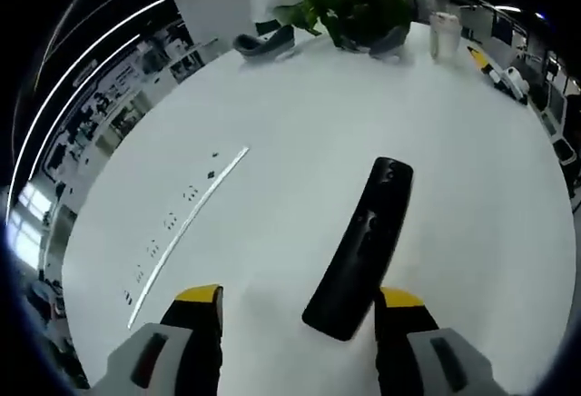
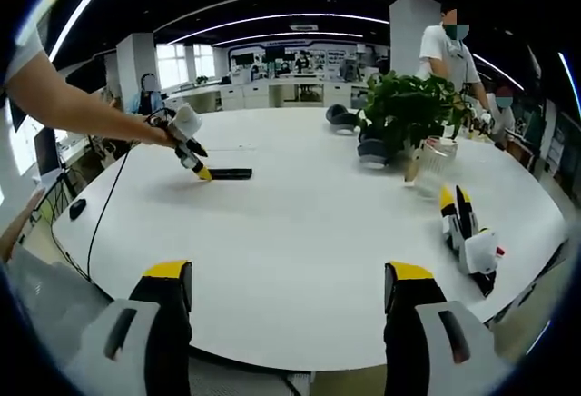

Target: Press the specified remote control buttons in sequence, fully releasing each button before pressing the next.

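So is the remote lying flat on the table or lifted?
Flat: the remote rests on the white table, button side up, between the open left gripper jaws, neither jaw visibly touching it.

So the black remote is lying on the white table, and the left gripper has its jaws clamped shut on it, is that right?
Not quite. The remote does lie on the white table, but the left gripper is not clamped on it: in the left gripper view its jaws stand wide open, the remote's near end lying between them.
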Motion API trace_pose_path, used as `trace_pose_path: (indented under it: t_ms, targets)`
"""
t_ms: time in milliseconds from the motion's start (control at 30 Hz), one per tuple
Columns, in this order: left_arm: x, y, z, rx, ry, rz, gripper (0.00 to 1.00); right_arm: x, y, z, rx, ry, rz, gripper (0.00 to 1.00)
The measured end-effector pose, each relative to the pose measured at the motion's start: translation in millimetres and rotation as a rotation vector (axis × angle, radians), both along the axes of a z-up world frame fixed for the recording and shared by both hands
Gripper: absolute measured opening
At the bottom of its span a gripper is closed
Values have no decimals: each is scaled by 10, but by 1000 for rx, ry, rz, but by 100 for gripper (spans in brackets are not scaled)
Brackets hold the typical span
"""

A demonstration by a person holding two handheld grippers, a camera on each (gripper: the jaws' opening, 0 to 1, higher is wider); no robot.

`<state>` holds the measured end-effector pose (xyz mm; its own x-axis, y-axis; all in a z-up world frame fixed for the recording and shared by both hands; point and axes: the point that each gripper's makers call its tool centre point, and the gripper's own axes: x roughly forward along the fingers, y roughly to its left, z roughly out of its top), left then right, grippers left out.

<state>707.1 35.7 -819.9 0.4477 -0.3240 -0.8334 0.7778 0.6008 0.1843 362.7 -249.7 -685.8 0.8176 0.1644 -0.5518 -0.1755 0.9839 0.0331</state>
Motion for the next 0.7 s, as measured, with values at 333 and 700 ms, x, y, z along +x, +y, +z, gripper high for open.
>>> trace_pose_path:
  t_ms: [333, 700]
  targets:
    - [6, 121, -57, -174, -46, 211, 100, -2, 16, -15, 2, 8, 9, 91]
    - [-171, 138, -152, -266, -19, 337, 100, -2, 25, -11, 3, 7, 14, 91]
